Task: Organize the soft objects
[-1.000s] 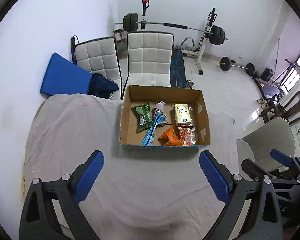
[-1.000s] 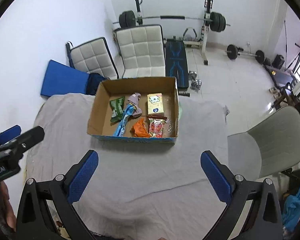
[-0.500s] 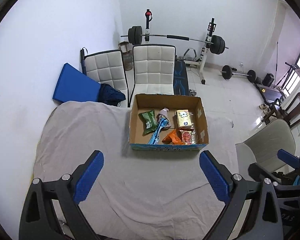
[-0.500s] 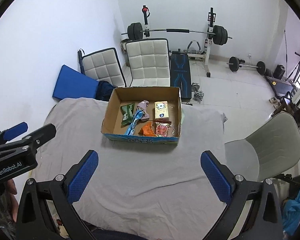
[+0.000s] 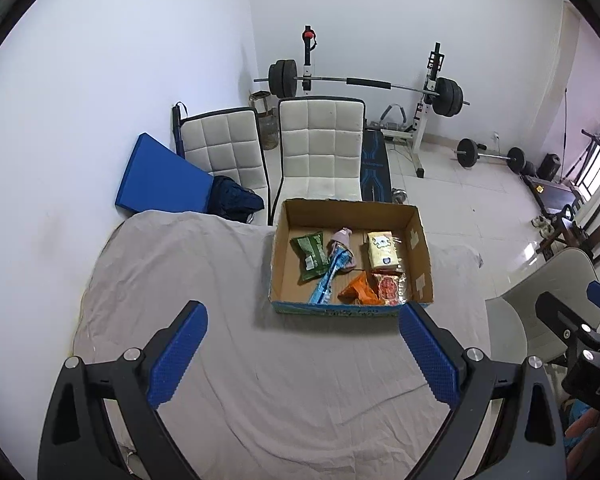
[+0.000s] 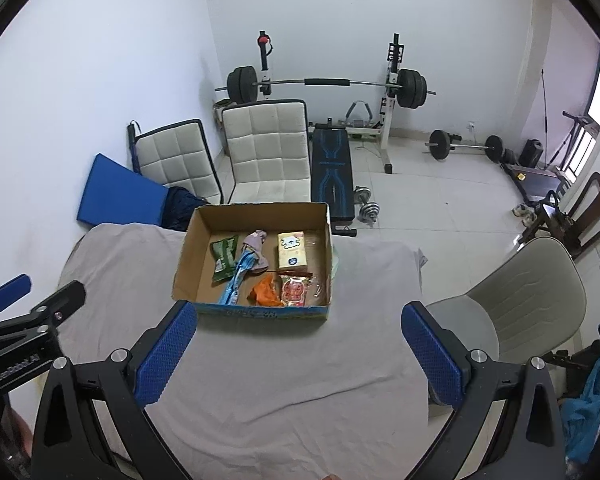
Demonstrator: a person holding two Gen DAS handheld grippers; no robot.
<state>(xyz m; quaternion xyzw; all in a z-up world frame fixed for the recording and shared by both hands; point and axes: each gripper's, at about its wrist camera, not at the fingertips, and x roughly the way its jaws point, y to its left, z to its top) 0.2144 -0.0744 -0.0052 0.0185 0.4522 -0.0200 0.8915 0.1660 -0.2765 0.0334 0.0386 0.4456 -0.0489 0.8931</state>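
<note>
An open cardboard box (image 5: pixel 418 240) (image 6: pixel 188 248) stands on the grey cloth-covered table (image 5: pixel 180 280) (image 6: pixel 124 264). Inside lie a green packet (image 5: pixel 310 254) (image 6: pixel 223 256), a blue packet (image 5: pixel 329 278) (image 6: pixel 238 276), a pink soft item (image 5: pixel 342 242) (image 6: pixel 256 242), a yellow tissue pack (image 5: pixel 382 250) (image 6: pixel 291 254), an orange packet (image 5: pixel 358 290) (image 6: pixel 265 292) and a red-printed packet (image 5: pixel 388 288) (image 6: pixel 295 290). My left gripper (image 5: pixel 302 354) and my right gripper (image 6: pixel 300 354) are both open and empty, held high above the table, back from the box.
Two white padded chairs (image 5: pixel 320 148) stand behind the table, with a blue mat (image 5: pixel 156 180) against the wall. A beige chair (image 6: pixel 528 292) is at the table's right. A barbell rack (image 6: pixel 324 84), weight bench and dumbbells fill the floor behind.
Both grippers have risen and drawn back from the box, which now looks smaller and farther away. Both stay open and empty. The box contents have not moved.
</note>
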